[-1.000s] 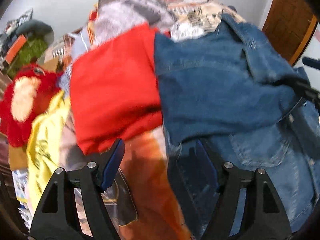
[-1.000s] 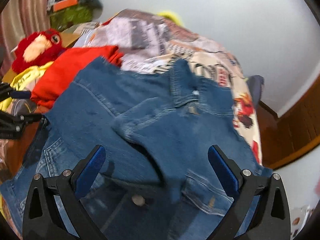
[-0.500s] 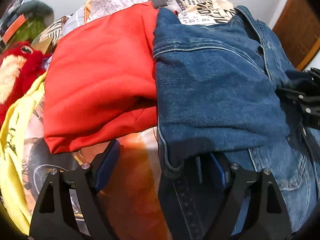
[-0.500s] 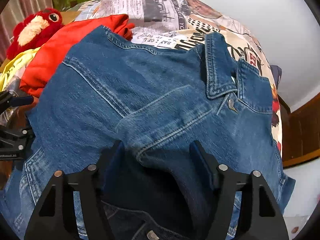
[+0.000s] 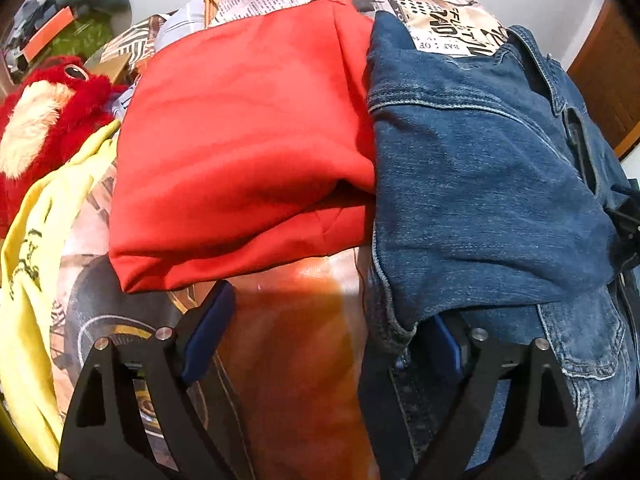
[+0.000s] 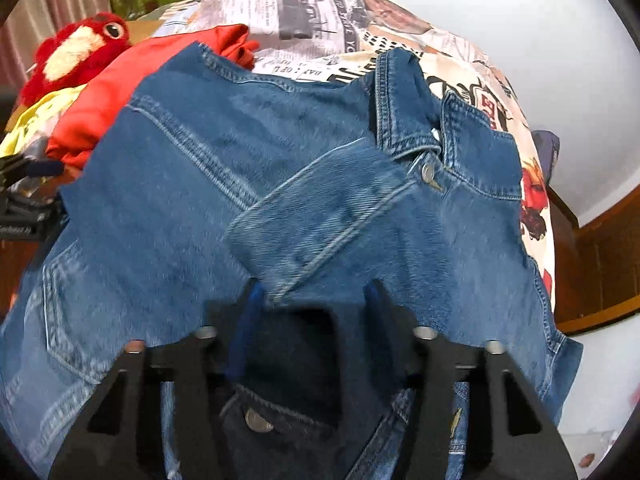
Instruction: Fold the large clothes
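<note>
A blue denim jacket (image 6: pixel 304 184) lies on a bed with a printed cover (image 6: pixel 320 12), both sleeves folded across its front below the collar. It also fills the right of the left wrist view (image 5: pixel 480 184). My left gripper (image 5: pixel 320 336) is open at the jacket's left edge; its right finger is tucked under the folded denim, its left finger over the bare cover. My right gripper (image 6: pixel 312 304) is open, its jaws partly closed around the cuff of the folded sleeve (image 6: pixel 304 240).
A folded red garment (image 5: pixel 240 140) lies just left of the jacket. A yellow shirt (image 5: pixel 28 280) and a red plush toy (image 5: pixel 36 120) lie further left. A wooden door frame (image 6: pixel 592 260) stands at the right, with a white wall behind.
Both grippers moved forward and down to the jacket. The right gripper's jaws narrowed from wide open to around the sleeve cuff. The left gripper's right finger slid under the folded denim.
</note>
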`<state>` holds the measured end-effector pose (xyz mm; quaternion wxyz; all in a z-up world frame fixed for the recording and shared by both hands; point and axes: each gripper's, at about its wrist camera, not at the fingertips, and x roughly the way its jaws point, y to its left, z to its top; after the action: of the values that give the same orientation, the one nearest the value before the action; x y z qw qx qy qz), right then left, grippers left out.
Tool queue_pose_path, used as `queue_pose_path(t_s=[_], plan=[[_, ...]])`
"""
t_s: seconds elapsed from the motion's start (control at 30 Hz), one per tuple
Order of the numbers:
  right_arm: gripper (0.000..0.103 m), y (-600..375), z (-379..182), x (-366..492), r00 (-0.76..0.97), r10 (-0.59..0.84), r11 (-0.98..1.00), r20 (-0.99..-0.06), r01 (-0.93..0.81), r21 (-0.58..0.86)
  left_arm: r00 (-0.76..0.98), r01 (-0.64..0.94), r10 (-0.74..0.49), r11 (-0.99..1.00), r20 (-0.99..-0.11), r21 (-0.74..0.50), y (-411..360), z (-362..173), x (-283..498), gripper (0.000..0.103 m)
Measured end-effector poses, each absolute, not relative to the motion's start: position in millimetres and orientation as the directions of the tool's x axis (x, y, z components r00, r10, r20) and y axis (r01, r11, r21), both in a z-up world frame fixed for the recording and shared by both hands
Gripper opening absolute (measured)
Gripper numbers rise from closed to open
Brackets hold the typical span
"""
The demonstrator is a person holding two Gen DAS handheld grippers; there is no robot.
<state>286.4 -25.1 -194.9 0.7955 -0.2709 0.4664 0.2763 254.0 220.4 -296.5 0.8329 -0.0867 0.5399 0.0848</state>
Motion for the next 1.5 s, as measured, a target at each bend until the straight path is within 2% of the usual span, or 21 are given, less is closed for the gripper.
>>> queue_pose_path(t_s=[0.1,0.17,0.33,0.47,0.6,0.8,0.83,0.87,0.9,0.97,1.07,1.13,1.2,1.23,1.3,1.4,1.5], plan=[[0.026,-35.3,-181.4,287.1,0.464,0.183,0.735,-0.866,-0.65,-0.193,0.397,-0.236,0.064,0.971,-0.916,-0.035,216.0,-295.9,253.4,0.089],[0.024,-47.4,-167.1,290.6,0.508,0.182,0.771,-0.842,-0.605,-0.198,0.393,-0.238,0.071,0.971,-0.917,-0.027,214.7,-295.1,254.7,0.089],[0.024,-95.4,-148.3,303.4,0.519,0.187,0.855,-0.834,-0.504,-0.121,0.384,-0.244,0.075,0.969,-0.92,-0.023,213.7,-294.1,253.5,0.089],[0.024,-139.1,-155.1,303.8,0.465,0.223,0.902,-0.857,-0.431,0.001,0.384,-0.233,0.093,0.973,-0.918,0.001,209.4,-293.8,250.0,0.089],[0.024,-177.3,-166.5,295.3,0.474,0.167,0.951,-0.865,-0.308,0.015,0.383,-0.23,0.104,0.973,-0.918,0.014,207.6,-293.9,248.1,0.089],[0.024,-217.6,-183.5,300.2,0.354,0.29,0.955,-0.889,-0.175,0.241,0.376,-0.231,0.111,0.973,-0.92,0.023,206.7,-294.1,248.6,0.089],[0.025,-220.2,-182.9,300.6,0.355,0.316,0.948,-0.88,-0.166,0.273,0.375,-0.233,0.113,0.972,-0.92,0.025,205.7,-294.2,248.9,0.089],[0.031,-221.9,-182.4,302.7,0.357,0.334,0.942,-0.872,-0.157,0.297,0.375,-0.234,0.115,0.972,-0.92,0.027,204.9,-294.1,249.1,0.089],[0.043,-222.7,-183.6,305.9,0.357,0.345,0.938,-0.868,-0.145,0.314,0.374,-0.235,0.117,0.971,-0.92,0.028,204.5,-294.2,249.1,0.089],[0.056,-222.2,-189.9,314.1,0.362,0.348,0.937,-0.865,-0.108,0.332,0.37,-0.242,0.123,0.97,-0.921,0.032,204.1,-293.9,249.4,0.089],[0.056,-219.2,-199.3,323.0,0.371,0.363,0.93,-0.854,-0.09,0.356,0.365,-0.25,0.137,0.967,-0.921,0.045,202.5,-291.9,249.2,0.089],[0.053,-216.2,-200.2,326.9,0.375,0.354,0.934,-0.857,-0.096,0.344,0.365,-0.247,0.151,0.967,-0.919,0.06,200.8,-290.3,249.3,0.089],[0.033,-210.7,-196.2,329.0,0.4,0.333,0.943,-0.854,-0.117,0.313,0.364,-0.241,0.167,0.967,-0.916,0.081,198.1,-288.4,250.4,0.089],[0.031,-207.3,-193.4,329.7,0.401,0.334,0.943,-0.853,-0.136,0.305,0.364,-0.237,0.174,0.967,-0.915,0.089,196.8,-286.9,251.5,0.089],[0.018,-201.6,-179.4,327.7,0.425,0.345,0.938,-0.837,-0.191,0.29,0.368,-0.232,0.178,0.968,-0.913,0.095,194.5,-283.0,253.6,0.089],[0.009,-192.1,-144.0,323.4,0.508,0.339,0.934,-0.791,-0.284,0.218,0.387,-0.233,0.178,0.968,-0.905,0.091,193.0,-272.0,256.0,0.089],[0.009,-190.4,-105.5,317.6,0.583,0.357,0.921,-0.73,-0.349,0.171,0.411,-0.241,0.183,0.967,-0.893,0.087,190.5,-259.1,257.5,0.089]])
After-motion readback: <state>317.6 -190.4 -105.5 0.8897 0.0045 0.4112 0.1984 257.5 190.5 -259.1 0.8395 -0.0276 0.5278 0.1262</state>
